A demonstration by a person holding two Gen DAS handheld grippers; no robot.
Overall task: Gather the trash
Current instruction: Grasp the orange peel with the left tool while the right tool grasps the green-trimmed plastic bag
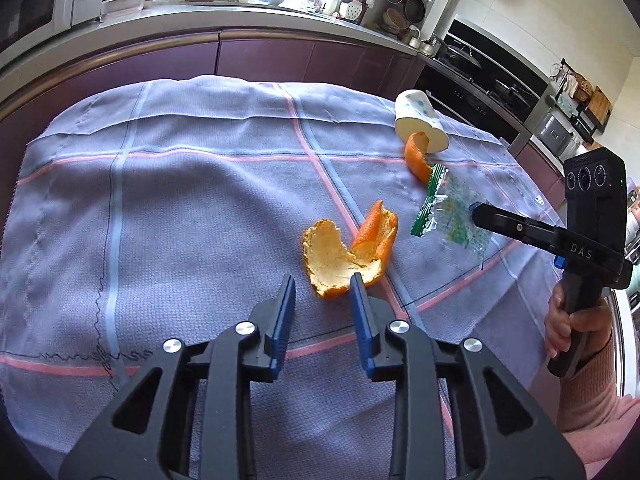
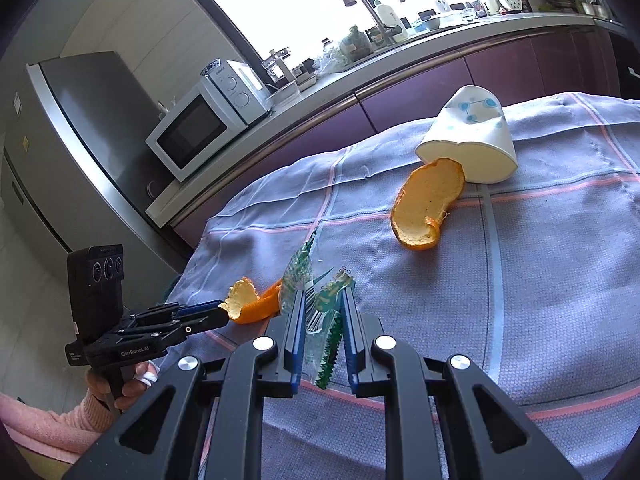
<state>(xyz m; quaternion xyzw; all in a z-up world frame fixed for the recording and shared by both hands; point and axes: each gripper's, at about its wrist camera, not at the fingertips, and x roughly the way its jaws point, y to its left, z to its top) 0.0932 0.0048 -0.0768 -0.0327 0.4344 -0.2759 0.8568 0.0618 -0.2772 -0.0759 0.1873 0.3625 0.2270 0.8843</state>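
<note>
A large curled orange peel (image 1: pixel 348 252) lies on the checked cloth. My left gripper (image 1: pixel 322 284) is open just short of it, the right fingertip touching the peel's near edge; it also shows in the right wrist view (image 2: pixel 222 312) against the same peel (image 2: pixel 248 304). My right gripper (image 2: pixel 322 304) has narrow jaws shut on a clear, green-edged wrapper (image 2: pixel 326 340), which fills the gap. From the left wrist view, the right gripper (image 1: pixel 476 212) tips down onto the wrapper (image 1: pixel 444 216). A second peel (image 2: pixel 428 204) rests at the mouth of a tipped white paper cup (image 2: pixel 472 136).
The blue-grey cloth (image 1: pixel 180 220) covers the table. A purple kitchen counter (image 1: pixel 260 56) runs behind it, with a microwave (image 2: pixel 192 132) and a fridge (image 2: pixel 80 140) to the left. A hand in a pink sleeve (image 1: pixel 576 332) holds the right gripper's handle.
</note>
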